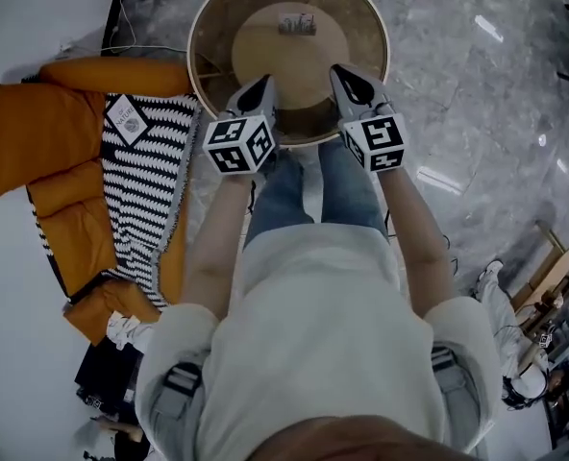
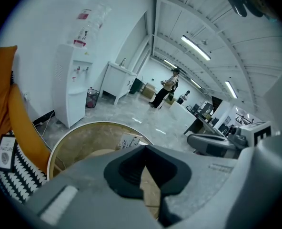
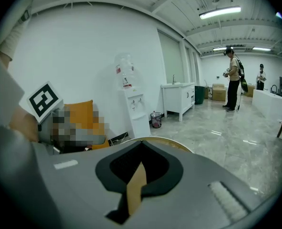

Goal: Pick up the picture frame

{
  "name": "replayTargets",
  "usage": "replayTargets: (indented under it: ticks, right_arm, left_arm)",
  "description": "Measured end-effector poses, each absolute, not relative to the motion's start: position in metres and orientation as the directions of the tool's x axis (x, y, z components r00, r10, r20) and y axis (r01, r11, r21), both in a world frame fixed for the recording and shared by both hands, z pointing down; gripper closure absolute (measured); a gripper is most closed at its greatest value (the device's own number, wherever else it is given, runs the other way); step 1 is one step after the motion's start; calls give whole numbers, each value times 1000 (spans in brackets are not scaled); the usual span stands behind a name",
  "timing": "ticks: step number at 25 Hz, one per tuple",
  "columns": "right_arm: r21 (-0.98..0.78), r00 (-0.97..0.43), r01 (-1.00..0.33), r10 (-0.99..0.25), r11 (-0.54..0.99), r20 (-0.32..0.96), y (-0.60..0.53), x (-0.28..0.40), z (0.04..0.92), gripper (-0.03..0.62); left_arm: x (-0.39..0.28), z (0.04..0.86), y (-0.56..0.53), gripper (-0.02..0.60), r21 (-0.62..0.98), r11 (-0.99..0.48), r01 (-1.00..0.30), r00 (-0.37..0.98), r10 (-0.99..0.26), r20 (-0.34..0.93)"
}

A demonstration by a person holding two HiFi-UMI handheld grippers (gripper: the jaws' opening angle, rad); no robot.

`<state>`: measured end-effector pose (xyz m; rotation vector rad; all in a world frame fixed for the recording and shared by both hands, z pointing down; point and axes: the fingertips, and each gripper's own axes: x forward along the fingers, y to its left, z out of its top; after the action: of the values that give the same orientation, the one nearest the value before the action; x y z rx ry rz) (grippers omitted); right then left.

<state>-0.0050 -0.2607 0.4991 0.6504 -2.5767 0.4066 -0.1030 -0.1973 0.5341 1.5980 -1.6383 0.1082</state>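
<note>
1. Both hands are out front over the near edge of the round table (image 1: 204,36). My left gripper (image 1: 261,86) has its jaws pressed together on nothing, and my right gripper (image 1: 344,73) is the same, closed and empty.
2. The picture frame (image 1: 297,24) stands upright on the table's tan inner disc, toward the far side. It is well apart from both sets of tips, roughly between the lines they point along.
3. It looks small and thin, so I judge it light and stiff, and easy to tip with a nudge. It is too small to tell if the front is glass, so I treat it as fragile.
4. Best hold, I reckon: open the jaws first, then pinch gently across the thin top edge or a side rail, never on the face.
</note>
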Motion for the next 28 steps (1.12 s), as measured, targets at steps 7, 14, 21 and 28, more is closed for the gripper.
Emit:
replayTargets:
  ticks: [7, 14, 21, 28]
  right_arm:
    - [-215, -783, -519, -359, 827, 509, -304, -21, 560, 594]
    - [-234, -773, -512, -325, 826, 544, -331, -28, 623, 592]
    - [-218, -766, -466, -268, 858, 584, -343, -43, 681, 536]
    - [-213, -751, -454, -243, 865, 614, -349, -52, 727, 433]
  left_arm:
    - [-119, 596, -233, 581, 450, 210, -868, 137, -769, 624]
    - [-128, 655, -262, 580, 441, 203, -874, 151, -749, 645]
    - [-136, 708, -286, 522, 392, 144, -909, 166, -737, 655]
    - [-130, 747, -303, 412, 332, 16, -943, 223, -708, 670]
